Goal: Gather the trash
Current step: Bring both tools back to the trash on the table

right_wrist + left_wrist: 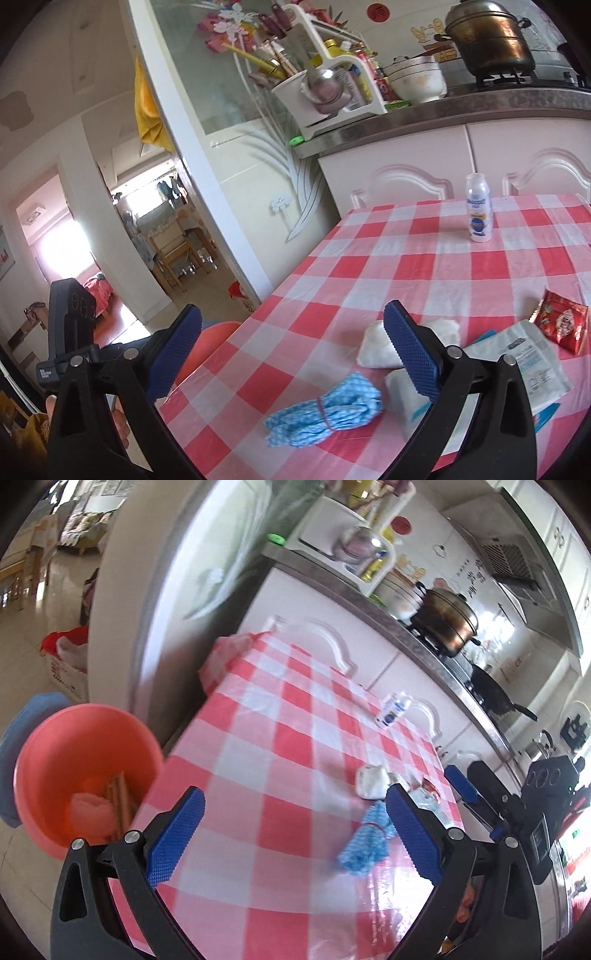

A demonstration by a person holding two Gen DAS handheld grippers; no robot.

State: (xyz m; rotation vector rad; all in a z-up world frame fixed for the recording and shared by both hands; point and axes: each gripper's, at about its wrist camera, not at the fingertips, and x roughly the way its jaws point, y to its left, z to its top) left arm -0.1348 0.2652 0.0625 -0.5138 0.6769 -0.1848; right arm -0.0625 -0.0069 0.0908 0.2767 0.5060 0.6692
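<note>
My left gripper [295, 834] is open and empty, hanging over the near edge of the red-and-white checked table [280, 709]. To its left, below the table edge, stands a pink bin [55, 746] holding paper and sticks. My right gripper [293, 354] is also open with nothing between its fingers. Just under and ahead of it lie a blue cloth bundle [325, 410], a crumpled white tissue [373, 345], a white-and-blue plastic wrapper [535, 365] and a red snack packet [561, 325]. A small white bottle [479, 208] stands upright farther back.
White kitchen cabinets [406, 173] run along the table's far side, under a counter with a brass pot [487, 37] and a utensil rack [325, 85]. A glass sliding door [229, 122] stands to the left. A cardboard box [68, 675] sits on the floor beyond the bin.
</note>
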